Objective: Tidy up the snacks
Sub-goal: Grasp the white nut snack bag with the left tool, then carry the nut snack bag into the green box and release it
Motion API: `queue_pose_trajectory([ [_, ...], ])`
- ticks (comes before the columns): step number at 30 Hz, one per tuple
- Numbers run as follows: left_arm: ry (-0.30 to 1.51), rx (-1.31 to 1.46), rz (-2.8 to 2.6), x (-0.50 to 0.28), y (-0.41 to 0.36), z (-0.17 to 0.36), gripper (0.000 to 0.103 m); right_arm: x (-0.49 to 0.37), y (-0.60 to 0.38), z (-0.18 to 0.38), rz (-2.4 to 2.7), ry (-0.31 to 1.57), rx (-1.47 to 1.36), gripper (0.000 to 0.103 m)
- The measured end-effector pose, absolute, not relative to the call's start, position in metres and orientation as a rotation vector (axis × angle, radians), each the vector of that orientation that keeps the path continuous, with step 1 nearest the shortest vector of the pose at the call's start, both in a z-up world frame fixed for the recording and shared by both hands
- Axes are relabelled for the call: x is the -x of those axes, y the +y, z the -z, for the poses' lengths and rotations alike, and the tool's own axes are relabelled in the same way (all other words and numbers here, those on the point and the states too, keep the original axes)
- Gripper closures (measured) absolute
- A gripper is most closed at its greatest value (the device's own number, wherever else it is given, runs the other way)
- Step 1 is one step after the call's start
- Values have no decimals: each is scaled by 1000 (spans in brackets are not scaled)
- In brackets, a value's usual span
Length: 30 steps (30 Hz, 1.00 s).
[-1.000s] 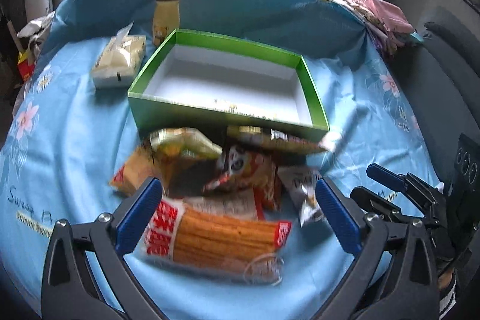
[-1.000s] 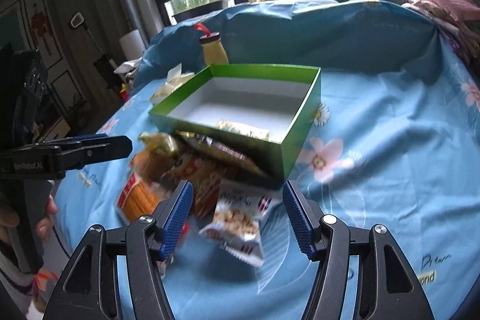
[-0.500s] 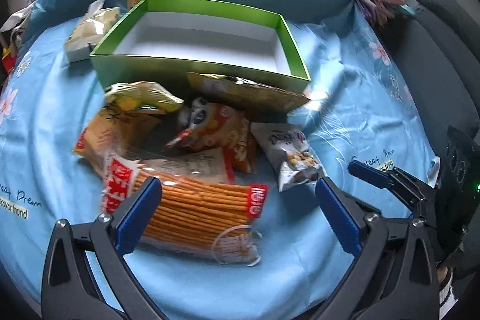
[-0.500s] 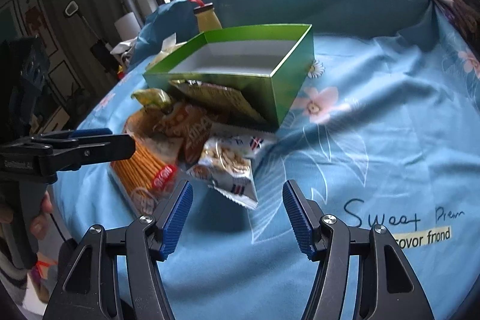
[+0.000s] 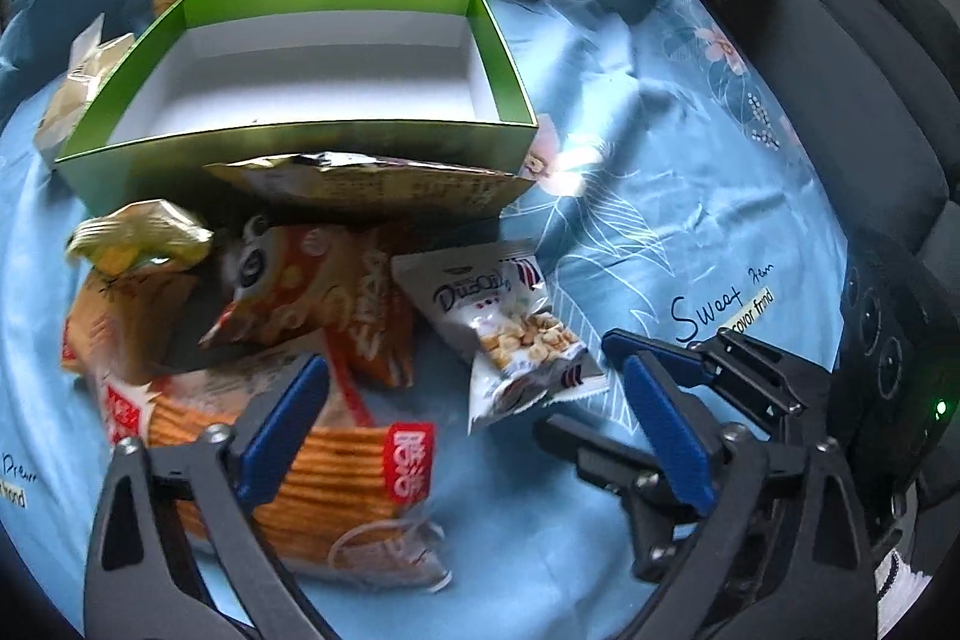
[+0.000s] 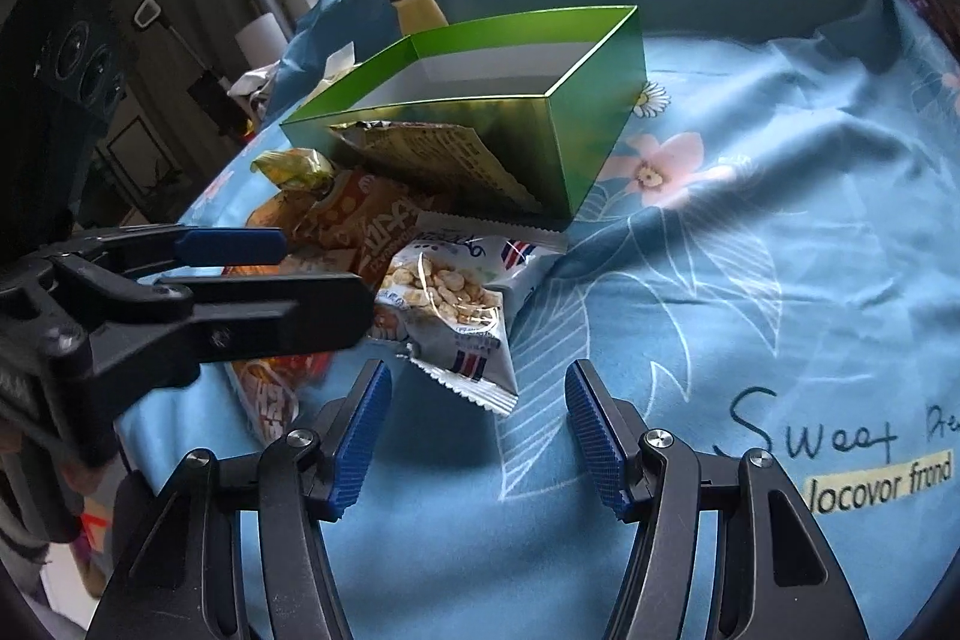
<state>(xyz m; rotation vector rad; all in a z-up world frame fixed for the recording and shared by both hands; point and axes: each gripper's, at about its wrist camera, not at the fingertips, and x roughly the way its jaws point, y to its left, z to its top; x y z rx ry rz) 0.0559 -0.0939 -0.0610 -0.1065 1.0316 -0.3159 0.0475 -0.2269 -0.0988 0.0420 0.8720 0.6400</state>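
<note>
- The snacks lay heaped on the blue floral cloth just in front of the green box, which stood with nothing visible inside; none had gone in yet
- The white nut packet sat at the right, near edge of the heap, apart enough to take alone; it looked light, crinkly and slippery, with loose contents that would shift, so you would best have pinched it across the flat sealed end rather than the puffed middle
- The long biscuit-stick pack at the near left looked stiffer but brittle inside; a gentle hold across its middle seemed safest
- The orange bag and the gold-green pouch were soft and overlapping, likely to drag neighbours along
- Your left gripper was spread wide, one finger over the stick pack, the nut packet between the jaws but untouched; the jaws had just been closing a little
- Your right gripper stood half spread and empty, just short of the nut packet's near corner
- Compared with a second before, both grippers had dropped closer to the heap, and the left had swung right, toward the nut packet
</note>
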Motion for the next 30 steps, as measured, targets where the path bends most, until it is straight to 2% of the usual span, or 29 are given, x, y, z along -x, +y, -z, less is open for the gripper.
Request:
queue_pose_trajectory([
  [1, 1045, 111, 329, -59, -95, 63, 11, -48, -226, 99, -646, 869, -44, 40],
  [3, 1064, 117, 337, -63, -97, 68, 23, -50, -224, 101, -654, 869, -45, 41],
  [4, 1073, 115, 342, -65, -99, 70, 25, -51, -224, 102, -658, 869, -49, 44],
  [8, 1111, 142, 365, -71, -101, 76, 53, -57, -223, 105, -687, 870, -66, 53],
  [11, 1128, 192, 398, -74, -100, 79, 62, -59, -220, 106, -706, 870, -70, 60],
  [17, 1112, 198, 401, -70, -97, 75, 64, -61, -219, 106, -706, 856, -70, 65],
  [19, 1100, 187, 396, -67, -97, 70, 64, -60, -219, 105, -700, 859, -59, 79],
  [30, 1035, 172, 422, -38, -99, 47, 65, -33, -224, 85, -714, 809, -42, 79],
])
